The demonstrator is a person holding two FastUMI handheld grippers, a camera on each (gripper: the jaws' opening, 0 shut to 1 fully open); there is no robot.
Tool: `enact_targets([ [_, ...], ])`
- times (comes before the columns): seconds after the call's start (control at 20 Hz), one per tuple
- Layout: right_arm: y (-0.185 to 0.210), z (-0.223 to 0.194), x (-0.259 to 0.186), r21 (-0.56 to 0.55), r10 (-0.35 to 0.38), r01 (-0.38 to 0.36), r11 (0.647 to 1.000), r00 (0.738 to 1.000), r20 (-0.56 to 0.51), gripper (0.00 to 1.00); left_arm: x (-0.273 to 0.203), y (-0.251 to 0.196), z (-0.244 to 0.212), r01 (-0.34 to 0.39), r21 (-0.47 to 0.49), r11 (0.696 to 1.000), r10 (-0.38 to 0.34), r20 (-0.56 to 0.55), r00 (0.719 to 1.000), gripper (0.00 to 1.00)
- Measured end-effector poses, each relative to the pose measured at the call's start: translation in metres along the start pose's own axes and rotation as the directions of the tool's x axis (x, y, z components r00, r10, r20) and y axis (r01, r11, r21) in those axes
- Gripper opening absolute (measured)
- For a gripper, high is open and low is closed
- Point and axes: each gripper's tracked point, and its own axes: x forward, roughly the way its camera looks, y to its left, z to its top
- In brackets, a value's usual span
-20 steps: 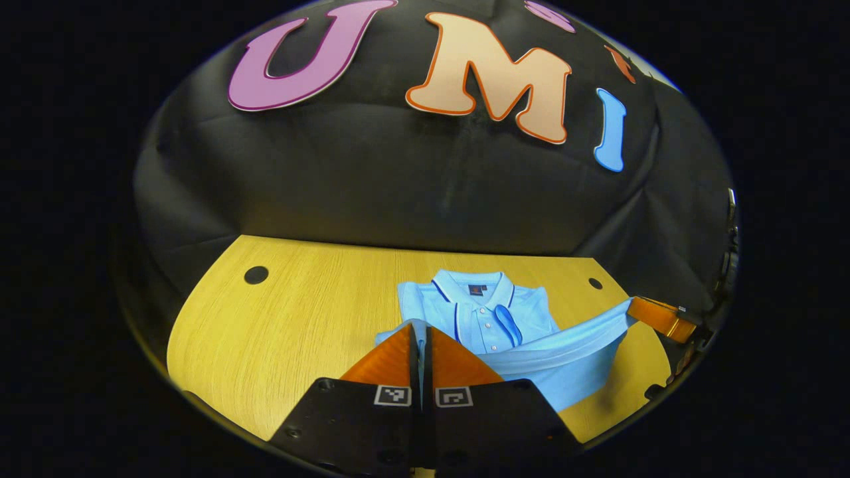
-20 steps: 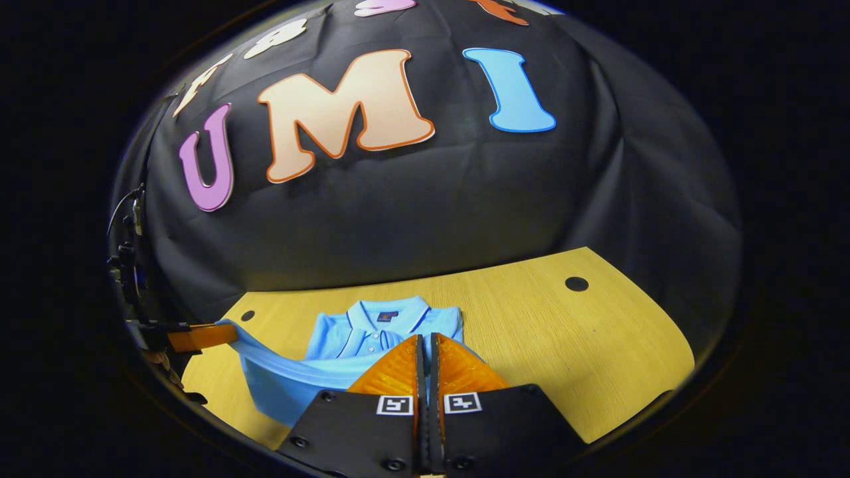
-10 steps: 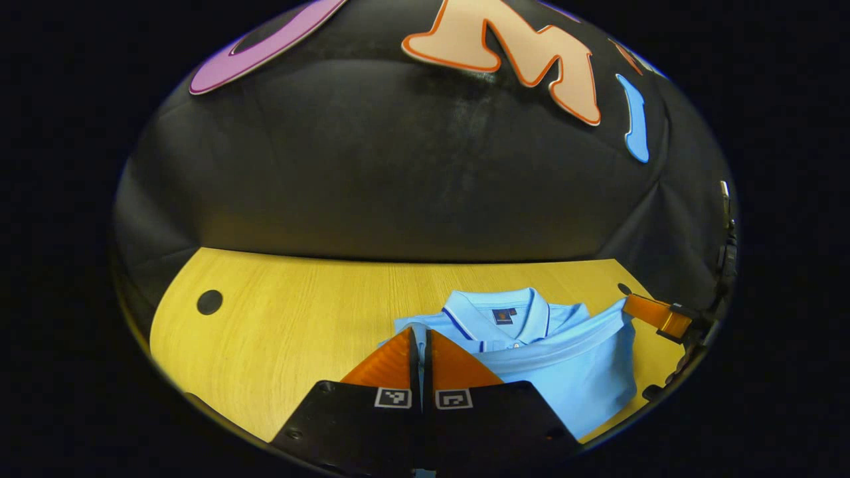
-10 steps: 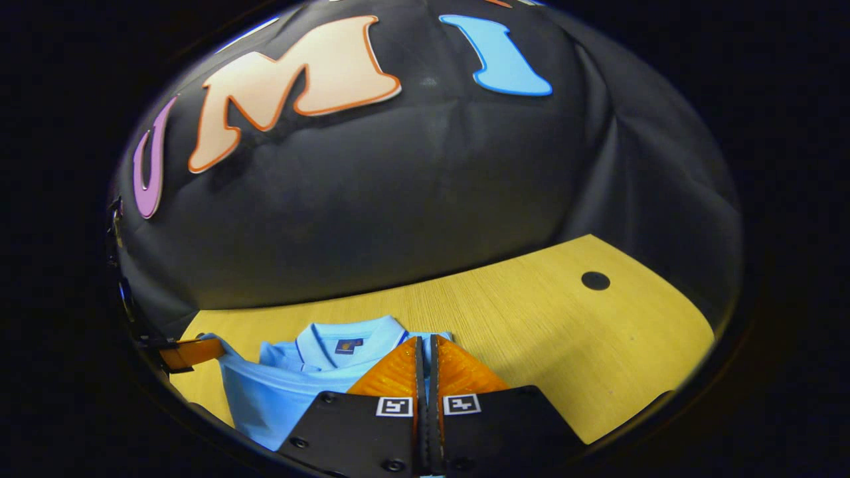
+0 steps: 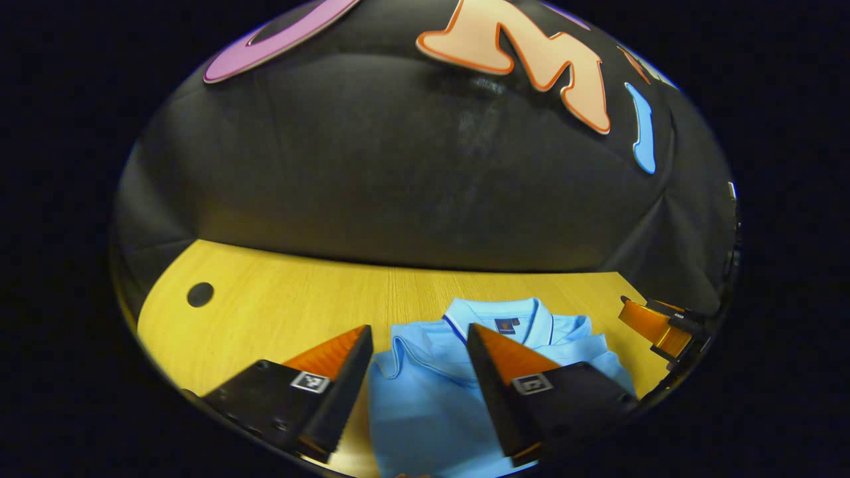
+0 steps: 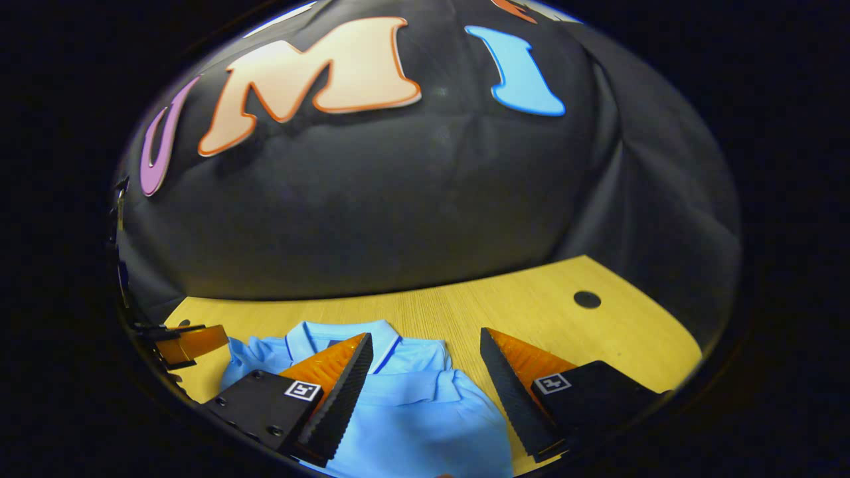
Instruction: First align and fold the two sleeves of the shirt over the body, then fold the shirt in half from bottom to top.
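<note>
Left gripper view, nearest first: the left gripper (image 5: 419, 362) has its jaws spread wide with nothing between them, low over the near part of the shirt (image 5: 425, 405). Beyond its tips the light blue cloth lies folded on the wooden worktop (image 5: 279, 299), the bottom hem brought up close under the collar (image 5: 499, 317), which is uncovered at the far end. Farther off, at the right edge, the right gripper (image 5: 654, 324) shows just beside the shirt's corner.

In the right gripper view that gripper (image 6: 425, 365) likewise has its jaws apart and grips nothing; the shirt (image 6: 412, 418) lies under and between its fingers, with the collar (image 6: 342, 332) past the inner finger. The left gripper (image 6: 189, 342) sits at the far left edge, next to the shirt's other corner.

By my reading the bottom-to-top fold is laid and both grippers have let go (the sleeves are not visible, presumably tucked under the upper layer). To finish well, lift both grippers straight up and clear so no finger drags the top layer; the hem edge near the collar looks slightly rumpled on the left side, so a light press there might square it.

Both grippers point forward and slightly down toward the booth's black cloth wall (image 5: 398, 186), roughly level with each other, one at each side of the shirt.
</note>
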Motion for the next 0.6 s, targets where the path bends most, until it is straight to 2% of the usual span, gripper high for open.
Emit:
enact_targets([
  [0.05, 0.002, 0.014, -0.017, -0.017, 0.008, -0.007, 1.000, 0.999, 0.034, 1.00, -0.019, -0.005, 0.012, -0.009, 0.016, 1.000, 0.009, 0.030, 1.000, 0.96],
  [0.3, 0.011, 0.067, -0.110, -0.042, 0.068, -0.061, 0.997, 0.980, 0.185, 1.00, -0.110, -0.034, 0.051, -0.038, 0.081, 0.996, 0.024, 0.157, 0.987, 0.96],
  [0.6, -0.003, 0.100, -0.208, -0.051, 0.109, -0.099, 0.994, 0.957, 0.270, 1.00, -0.214, -0.069, 0.072, -0.074, 0.087, 0.993, 0.048, 0.271, 0.961, 0.95],
])
